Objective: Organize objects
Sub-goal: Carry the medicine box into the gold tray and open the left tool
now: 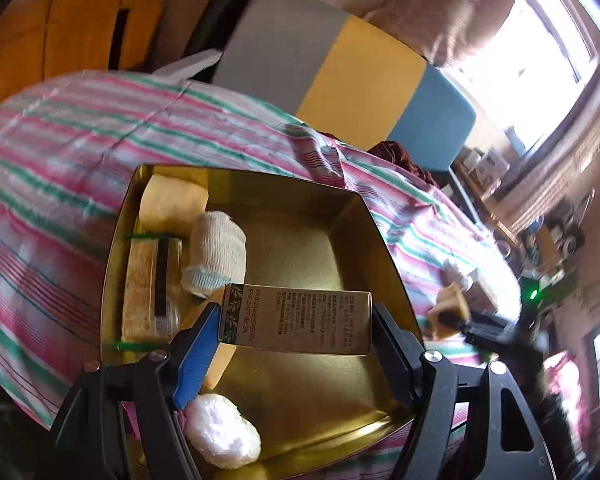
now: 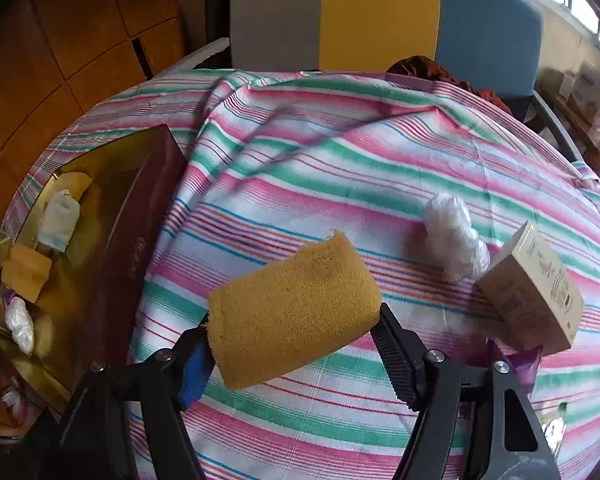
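Left claw (image 1: pixel 296 320) grips a small printed carton (image 1: pixel 300 318) end to end, hanging over the gold tin (image 1: pixel 380 240) at frame centre — placing step, so next it must lower and let go. Right claw (image 2: pixel 296 320) pinches a yellow sponge (image 2: pixel 294 312) above the striped table (image 2: pixel 340 184); the tin sits at far left — a carry across.

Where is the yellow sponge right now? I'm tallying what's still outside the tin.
In the right wrist view the yellow sponge is clamped between the right tongs above the striped cloth, right of the gold tin.
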Available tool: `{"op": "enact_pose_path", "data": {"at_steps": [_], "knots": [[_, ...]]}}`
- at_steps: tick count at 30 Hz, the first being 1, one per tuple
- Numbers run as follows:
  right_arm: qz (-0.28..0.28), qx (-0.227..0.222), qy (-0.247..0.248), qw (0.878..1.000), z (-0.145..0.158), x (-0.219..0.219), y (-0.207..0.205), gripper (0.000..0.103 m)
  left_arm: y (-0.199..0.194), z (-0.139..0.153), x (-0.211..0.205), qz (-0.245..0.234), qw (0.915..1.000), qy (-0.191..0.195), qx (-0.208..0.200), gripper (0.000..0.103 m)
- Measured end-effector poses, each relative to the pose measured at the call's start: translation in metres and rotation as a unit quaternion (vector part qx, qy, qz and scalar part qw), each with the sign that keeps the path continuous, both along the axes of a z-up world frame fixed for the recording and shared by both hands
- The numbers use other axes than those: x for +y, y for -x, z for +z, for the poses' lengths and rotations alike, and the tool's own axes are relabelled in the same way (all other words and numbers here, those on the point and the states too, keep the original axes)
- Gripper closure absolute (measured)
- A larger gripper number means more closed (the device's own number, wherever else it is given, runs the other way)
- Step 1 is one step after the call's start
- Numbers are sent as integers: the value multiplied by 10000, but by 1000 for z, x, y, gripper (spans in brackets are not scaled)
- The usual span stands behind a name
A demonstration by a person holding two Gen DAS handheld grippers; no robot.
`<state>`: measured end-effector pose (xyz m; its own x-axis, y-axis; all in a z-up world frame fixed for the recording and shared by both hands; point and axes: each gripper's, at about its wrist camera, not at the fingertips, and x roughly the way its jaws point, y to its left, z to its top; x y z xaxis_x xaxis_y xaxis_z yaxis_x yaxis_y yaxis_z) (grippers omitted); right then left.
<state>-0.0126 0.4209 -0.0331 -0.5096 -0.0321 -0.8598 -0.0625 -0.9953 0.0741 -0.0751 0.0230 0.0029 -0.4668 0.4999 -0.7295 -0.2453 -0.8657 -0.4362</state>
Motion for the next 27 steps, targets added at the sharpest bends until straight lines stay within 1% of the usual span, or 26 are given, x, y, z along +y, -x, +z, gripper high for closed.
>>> {"op": "enact_pose_path", "data": {"at_steps": [2, 3, 6, 9, 10, 12, 15, 18, 20, 22, 27], "knots": [[-130, -42, 38, 9999, -10, 4, -6, 31, 6, 1, -2, 90, 9999, -78, -67, 29], [-149, -57, 42, 9999, -13, 6, -6, 31, 8, 3, 1, 101, 9999, -49, -40, 29], [-87, 50, 38, 9999, -8, 6, -6, 31, 21, 10, 13, 39, 9999, 88, 62, 29], [-99, -57, 28, 9999, -12, 6, -4, 31, 40, 18, 26, 2, 9998, 142, 138, 29], [-83, -57, 19, 9999, -13, 6, -3, 31, 48, 20, 33, -103, 9997, 178, 149, 29], [-69, -57, 1, 10000, -11, 4, -3, 31, 65, 21, 46, -130, 9983, 483, 298, 29], [-80, -88, 6, 9999, -12, 4, -2, 31, 90, 10, 61, -290, 9957, 823, 322, 29], [-97, -94, 30, 9999, -12, 4, -2, 31, 112, -6, 72, -350, 9924, 1163, 218, 29], [-97, -95, 31, 9999, -12, 4, -2, 31, 126, -18, 74, -323, 9916, 1254, 27, 29], [-82, -102, 11, 9999, -12, 2, -2, 31, 136, -28, 74, -269, 9919, 1236, -147, 29], [-73, -121, 17, 9999, -13, 2, -1, 30, 153, -50, 77, -237, 9876, 1519, -306, 29]]}}
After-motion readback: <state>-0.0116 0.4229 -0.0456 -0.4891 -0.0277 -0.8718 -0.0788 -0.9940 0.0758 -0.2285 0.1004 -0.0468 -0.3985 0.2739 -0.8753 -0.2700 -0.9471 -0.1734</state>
